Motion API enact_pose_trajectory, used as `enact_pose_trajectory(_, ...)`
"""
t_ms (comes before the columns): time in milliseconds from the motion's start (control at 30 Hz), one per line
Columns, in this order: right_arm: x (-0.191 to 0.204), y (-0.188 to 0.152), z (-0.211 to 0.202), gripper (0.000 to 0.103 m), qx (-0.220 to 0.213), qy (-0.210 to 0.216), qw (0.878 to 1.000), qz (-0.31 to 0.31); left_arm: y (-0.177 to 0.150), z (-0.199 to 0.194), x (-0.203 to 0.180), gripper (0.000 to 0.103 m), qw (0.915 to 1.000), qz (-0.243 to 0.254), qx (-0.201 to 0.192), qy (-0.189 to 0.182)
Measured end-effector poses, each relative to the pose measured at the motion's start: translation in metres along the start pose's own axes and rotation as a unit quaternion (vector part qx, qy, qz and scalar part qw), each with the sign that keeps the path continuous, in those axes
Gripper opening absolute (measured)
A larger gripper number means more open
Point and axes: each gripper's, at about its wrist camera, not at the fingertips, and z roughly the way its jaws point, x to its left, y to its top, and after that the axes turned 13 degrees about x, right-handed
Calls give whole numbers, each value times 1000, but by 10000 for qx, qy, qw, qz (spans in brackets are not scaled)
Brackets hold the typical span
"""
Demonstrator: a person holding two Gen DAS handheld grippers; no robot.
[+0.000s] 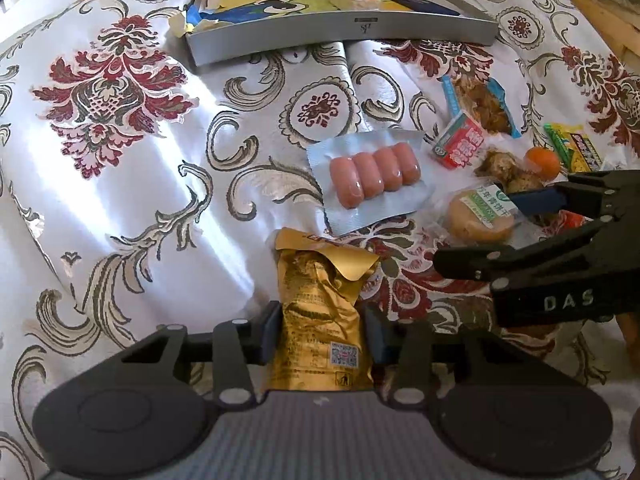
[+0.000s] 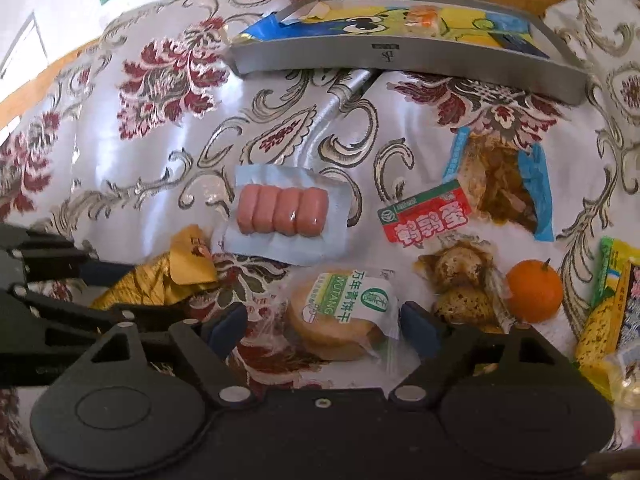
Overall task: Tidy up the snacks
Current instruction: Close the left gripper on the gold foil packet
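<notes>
Brocade cloth [image 1: 120, 184]: left claw [image 1: 320, 330] clamps gold pouch [image 1: 320, 320]; right claw [image 2: 324, 330] spread wide around biscuit pack [image 2: 340, 316].

1. Tray [image 1: 340, 36] at far edge of tablecloth [image 1: 120, 200]; wrapped snacks lie in it.
2. Sausage pack [image 1: 374, 174] near centre, in front of tray.
3. Foil pouch [image 1: 320, 320] in front of sausage pack, betw. left gripper [image 1: 322, 330] pads.
4. Biscuit pack [image 2: 344, 320] right of pouch, betw. right gripper [image 2: 324, 324] pads, not touching either.
5. Small carton [image 2: 426, 216] behind biscuit pack, overlapping dried-food bag [image 2: 500, 184].
6. Egg pack [image 2: 464, 284] right of biscuit pack; orange [image 2: 534, 292] beside it.
</notes>
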Motion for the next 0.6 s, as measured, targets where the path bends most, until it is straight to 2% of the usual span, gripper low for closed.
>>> enact_pose_trajectory(133, 7, -2, 2, 78, 1, -256, 9994, -250, 0, 0, 2, 47, 10000, -49, 9, -71)
enact_pose_trajectory(267, 9, -3, 3, 75, -34, -323, 9989, -347, 1, -1, 6, 47, 9997, -170, 31, -183)
enact_pose_trajectory(333, 10, -3, 3, 69, -44, -352, 9987, -366, 1, -1, 7, 47, 9993, -254, 40, -262)
enact_pose_trajectory(500, 14, -4, 0, 56, -86, -388, 9982, -457, 1, -3, 18, 46, 9951, -678, 75, -712)
enact_pose_trajectory(600, 17, -7, -1, 55, -131, -446, 9973, -569, 0, -7, 20, 46, 9929, -840, 66, -839)
